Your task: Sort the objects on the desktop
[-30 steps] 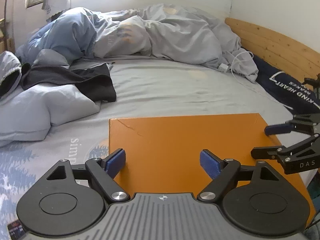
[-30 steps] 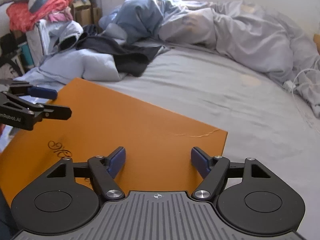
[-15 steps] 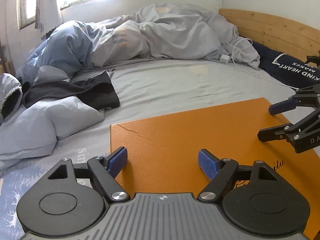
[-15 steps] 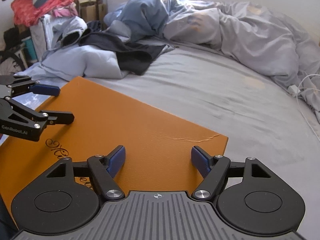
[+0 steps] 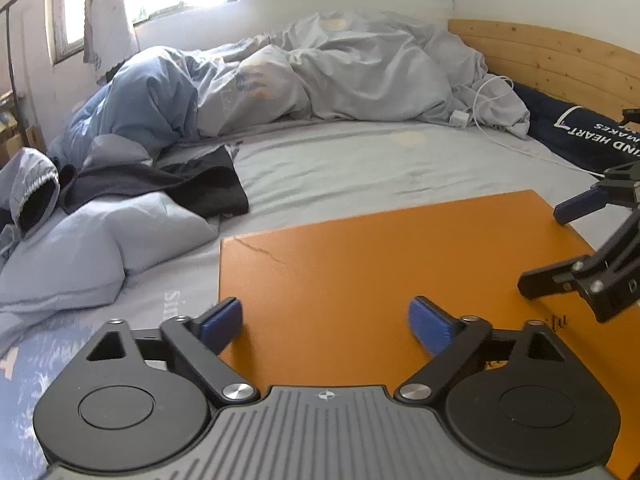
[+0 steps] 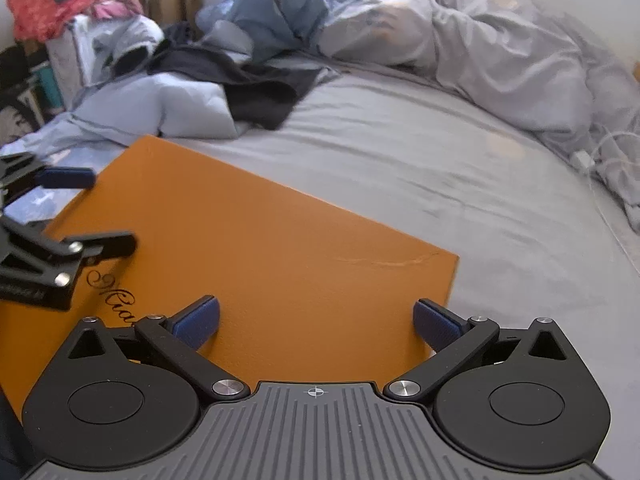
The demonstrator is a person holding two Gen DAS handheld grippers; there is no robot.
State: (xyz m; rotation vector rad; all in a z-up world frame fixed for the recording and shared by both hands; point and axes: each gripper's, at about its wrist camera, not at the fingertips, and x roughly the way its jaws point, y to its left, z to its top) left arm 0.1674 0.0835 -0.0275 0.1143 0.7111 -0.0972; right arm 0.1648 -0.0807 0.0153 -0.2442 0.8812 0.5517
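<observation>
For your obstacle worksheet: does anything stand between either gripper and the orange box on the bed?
Nothing visible does. The left gripper and right gripper, jaws just opened with nothing held between them, hover directly over the orange box.

From here I read only "IND HEART", upside down in white, on the dark navy fabric cushion (image 5: 576,136) by the bed's wooden headboard (image 5: 552,60); black cursive on the flat orange cardboard box (image 6: 256,248) stays illegible.
</observation>
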